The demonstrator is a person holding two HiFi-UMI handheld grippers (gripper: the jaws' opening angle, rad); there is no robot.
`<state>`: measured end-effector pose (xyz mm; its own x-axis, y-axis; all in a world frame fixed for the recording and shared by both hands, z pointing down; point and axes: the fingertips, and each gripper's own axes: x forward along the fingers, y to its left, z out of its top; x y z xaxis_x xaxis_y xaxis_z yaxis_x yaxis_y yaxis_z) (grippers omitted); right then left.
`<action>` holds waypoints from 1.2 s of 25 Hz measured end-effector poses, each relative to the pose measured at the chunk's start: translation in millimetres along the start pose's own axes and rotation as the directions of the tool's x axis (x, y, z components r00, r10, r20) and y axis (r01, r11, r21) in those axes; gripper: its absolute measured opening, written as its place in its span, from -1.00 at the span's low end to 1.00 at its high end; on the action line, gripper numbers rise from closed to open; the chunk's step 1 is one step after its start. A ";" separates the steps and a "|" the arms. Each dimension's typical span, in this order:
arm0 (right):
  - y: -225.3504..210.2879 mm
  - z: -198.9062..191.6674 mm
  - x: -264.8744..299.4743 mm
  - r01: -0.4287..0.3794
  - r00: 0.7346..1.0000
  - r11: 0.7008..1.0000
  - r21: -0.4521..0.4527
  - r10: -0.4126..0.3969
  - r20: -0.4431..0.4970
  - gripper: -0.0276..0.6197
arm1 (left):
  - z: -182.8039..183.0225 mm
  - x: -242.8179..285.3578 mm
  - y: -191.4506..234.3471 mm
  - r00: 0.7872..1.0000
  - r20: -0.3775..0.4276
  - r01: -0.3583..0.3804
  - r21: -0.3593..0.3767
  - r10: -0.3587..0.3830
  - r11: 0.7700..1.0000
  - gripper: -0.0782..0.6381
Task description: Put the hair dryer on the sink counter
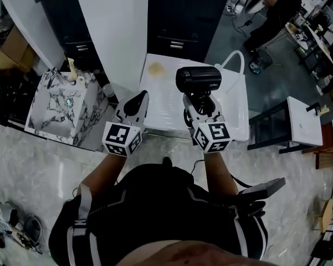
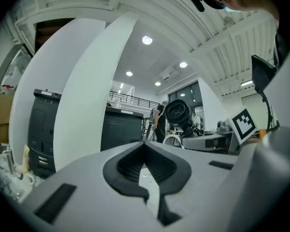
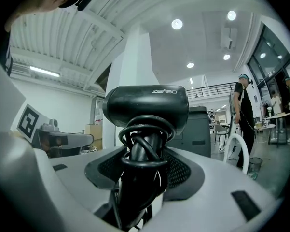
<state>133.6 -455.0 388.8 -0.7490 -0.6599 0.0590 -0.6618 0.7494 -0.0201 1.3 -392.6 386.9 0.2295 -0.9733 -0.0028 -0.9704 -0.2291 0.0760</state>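
- Head view: your right gripper (image 1: 198, 107) is clamped on the handle of the black hair dryer (image 1: 198, 79). The dryer stands upright over the white surface (image 1: 158, 101) with its barrel lying crosswise on top. Your left gripper (image 1: 137, 98) is just beside it on the left, also over that surface. The marble sink (image 1: 58, 107) lies off to the left, well apart from the dryer.
- Left gripper view: your jaws meet at the tips with nothing between them. The hair dryer shows to the right in the other gripper, one round end of its barrel facing this camera.
- Right gripper view: your gripper's pads press on the dryer's handle, which has the black cord (image 3: 144, 146) wound round it. The barrel crosses above the jaws.
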 end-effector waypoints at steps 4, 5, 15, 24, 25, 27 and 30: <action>-12.5 -12.3 17.7 -0.053 0.998 0.999 0.010 0.054 -0.034 -0.17 | -15.6 12.1 6.3 0.998 -0.031 -0.063 -0.003 0.063 0.998 -0.78; -13.8 -17.4 21.2 -0.067 0.997 0.998 0.013 0.067 -0.044 -0.17 | -19.9 12.9 8.5 0.996 -0.038 -0.078 -0.001 0.078 0.997 -0.78; -33.9 -78.1 59.0 -0.189 0.968 0.981 0.040 0.193 -0.160 -0.17 | -63.4 28.8 11.6 0.977 -0.097 -0.191 -0.010 0.189 0.982 -0.78; -52.6 -124.3 85.7 -0.241 0.929 0.968 0.071 0.252 -0.271 -0.17 | -109.1 51.7 14.3 0.956 -0.172 -0.249 -0.039 0.239 0.968 -0.78; -53.1 -130.4 88.1 -0.239 0.924 0.968 0.077 0.251 -0.287 -0.17 | -114.1 53.2 15.7 0.954 -0.180 -0.250 -0.034 0.240 0.968 -0.78; -52.4 -142.4 95.4 -0.233 0.916 0.969 0.081 0.247 -0.315 -0.17 | -124.3 55.8 21.3 0.951 -0.194 -0.250 -0.035 0.239 0.968 -0.78; -50.6 -163.4 106.2 -0.221 0.903 0.971 0.090 0.239 -0.356 -0.17 | -139.8 57.6 27.6 0.946 -0.226 -0.250 -0.048 0.233 0.967 -0.78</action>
<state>92.7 -554.2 559.2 -0.8237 -0.3977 0.4041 -0.4796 0.8689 -0.1224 -1.9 -452.9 528.2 0.0080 -0.9707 0.2401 -0.9922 0.0221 0.1223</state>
